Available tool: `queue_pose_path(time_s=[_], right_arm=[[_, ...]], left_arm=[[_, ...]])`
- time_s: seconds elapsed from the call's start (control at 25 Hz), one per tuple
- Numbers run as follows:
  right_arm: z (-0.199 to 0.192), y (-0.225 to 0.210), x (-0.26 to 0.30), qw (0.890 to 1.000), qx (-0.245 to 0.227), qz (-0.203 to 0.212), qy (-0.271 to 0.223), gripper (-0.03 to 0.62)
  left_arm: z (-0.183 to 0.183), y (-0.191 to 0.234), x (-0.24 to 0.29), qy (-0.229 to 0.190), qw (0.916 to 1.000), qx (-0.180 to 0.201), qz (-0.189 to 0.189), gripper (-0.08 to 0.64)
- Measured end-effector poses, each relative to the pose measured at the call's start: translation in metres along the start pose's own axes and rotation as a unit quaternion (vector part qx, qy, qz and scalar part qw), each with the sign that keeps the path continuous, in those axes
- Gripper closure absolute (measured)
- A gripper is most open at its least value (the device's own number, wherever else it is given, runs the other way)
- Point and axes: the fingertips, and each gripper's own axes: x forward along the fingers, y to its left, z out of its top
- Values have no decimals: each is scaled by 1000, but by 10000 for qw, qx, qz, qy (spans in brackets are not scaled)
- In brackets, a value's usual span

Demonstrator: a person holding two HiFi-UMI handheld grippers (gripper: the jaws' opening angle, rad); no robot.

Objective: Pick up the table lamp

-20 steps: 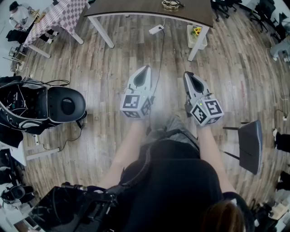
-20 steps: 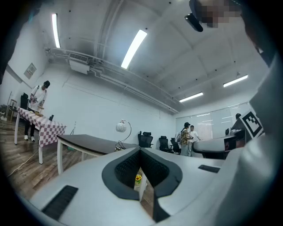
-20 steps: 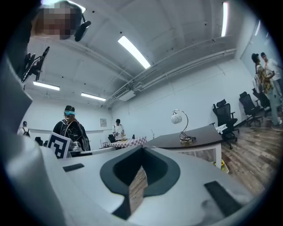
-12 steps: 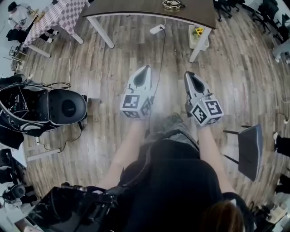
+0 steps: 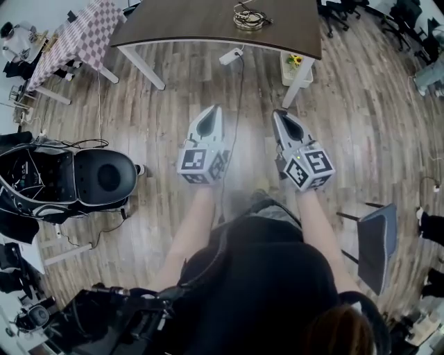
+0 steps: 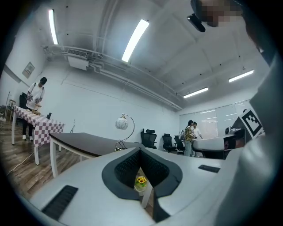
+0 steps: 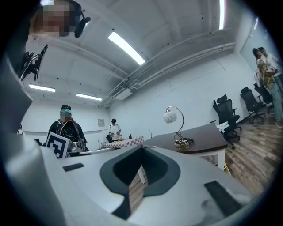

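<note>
The table lamp, a white globe on a curved metal stem with a round base, stands on the dark brown table at the top of the head view. It also shows as a lamp in the left gripper view and as a lamp in the right gripper view. My left gripper and right gripper are held level side by side over the wooden floor, well short of the table. Both are shut with nothing between them.
A white bin with yellow flowers sits by the table's right leg. A power strip with its cable lies under the table. A black office chair stands at left, a grey chair at right, a checked table far left.
The table and lamp have come nearer in the head view as the person steps toward them. Both grippers stay shut and side by side.
</note>
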Motion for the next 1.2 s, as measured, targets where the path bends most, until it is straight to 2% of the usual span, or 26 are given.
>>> queue_pose_path(time_s=[0.28,0.52,0.76,1.2], right_arm=[[7,-50,46,9999,52,100,123,592],[14,-73,62,9996,26,282,81,592],[18,-100,81,9994,-52,339,109,592],[15,-123,87,9993,121,329,139,592]], left_arm=[[-4,13,64,53,9999,-29,90,560],[-4,16,89,61,9994,118,315,560],[-4,13,125,-5,9995,65,319,560],[-15,15,146,120,9993,-27,366,560]])
